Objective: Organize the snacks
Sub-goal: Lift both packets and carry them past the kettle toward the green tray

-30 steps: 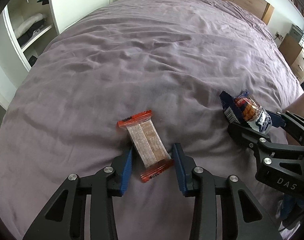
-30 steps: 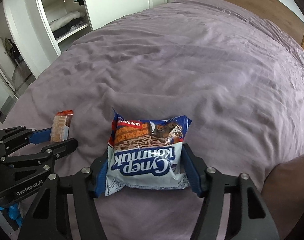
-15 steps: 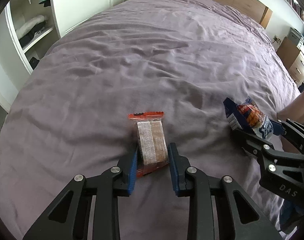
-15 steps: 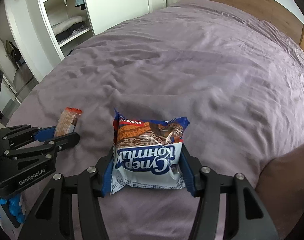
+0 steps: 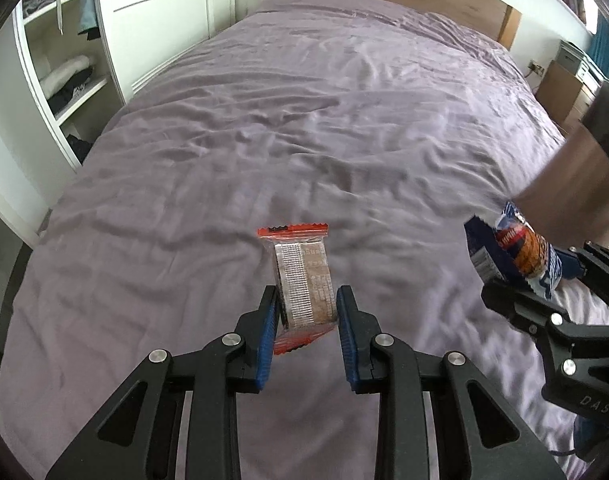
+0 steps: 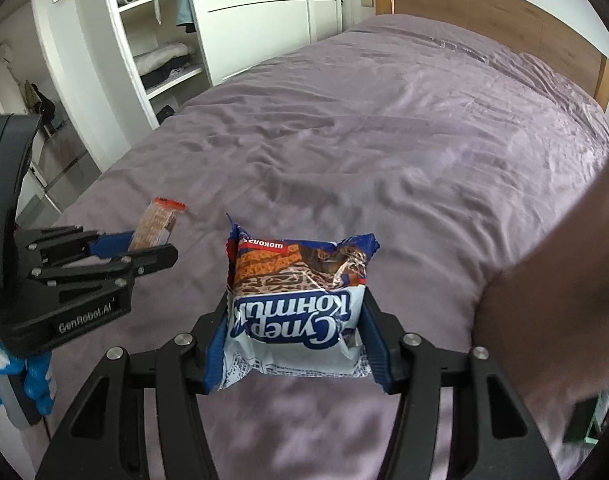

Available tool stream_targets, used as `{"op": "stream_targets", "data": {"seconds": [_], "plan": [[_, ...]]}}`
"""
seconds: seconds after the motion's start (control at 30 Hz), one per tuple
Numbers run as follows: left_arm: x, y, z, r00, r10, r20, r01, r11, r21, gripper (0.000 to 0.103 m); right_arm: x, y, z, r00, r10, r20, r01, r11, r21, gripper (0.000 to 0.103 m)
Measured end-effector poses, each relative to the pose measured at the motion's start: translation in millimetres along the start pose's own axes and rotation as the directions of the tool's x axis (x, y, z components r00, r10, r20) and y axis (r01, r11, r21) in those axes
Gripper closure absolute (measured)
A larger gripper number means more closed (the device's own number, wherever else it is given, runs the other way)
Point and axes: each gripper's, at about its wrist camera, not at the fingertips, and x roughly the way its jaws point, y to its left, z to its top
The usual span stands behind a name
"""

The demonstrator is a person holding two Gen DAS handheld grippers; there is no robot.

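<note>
Purple bedspread [image 5: 304,128] lies below 2 grippers. Left gripper [image 5: 306,316] clamps a red-ended wafer bar [image 5: 302,280]; right gripper [image 6: 294,340] grasps a blue-and-white snack packet [image 6: 296,300].

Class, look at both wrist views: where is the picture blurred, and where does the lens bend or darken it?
Left wrist view: the orange-ended wafer pack is sharp, the bedspread smears low right, the corners go black. Right wrist view: the blue-and-white snack bag is sharp, a brown shape at right is blurred, the wardrobe edges bow.
</note>
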Motion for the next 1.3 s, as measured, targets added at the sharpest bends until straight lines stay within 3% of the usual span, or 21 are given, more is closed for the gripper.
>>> {"op": "stream_targets", "data": {"seconds": [0.3, 0.73, 1.0, 1.3], "plan": [[-62, -27, -31, 1.0, -0.019, 0.017, 0.018, 0.998, 0.061, 0.079, -73, 19, -50, 1.0, 0.005, 0.012, -0.005, 1.0, -0.012, 0.046], [-133, -69, -85, 0.999, -0.049, 0.019, 0.044, 0.984, 0.175, 0.079, -183, 23, -127, 0.996, -0.063, 0.058, 0.063, 0.998, -0.001, 0.046], [-162, -109, -107, 0.997, -0.078, 0.023, 0.069, 0.961, 0.268, 0.079, -241, -12, -195, 0.987, -0.152, 0.06, 0.146, 0.985, 0.094, 0.046], [-179, -187, -120, 0.99, -0.142, 0.02, 0.124, 0.917, 0.38, 0.079, -310, -83, -257, 0.952, -0.298, 0.075, 0.267, 0.922, 0.282, 0.046]]}}
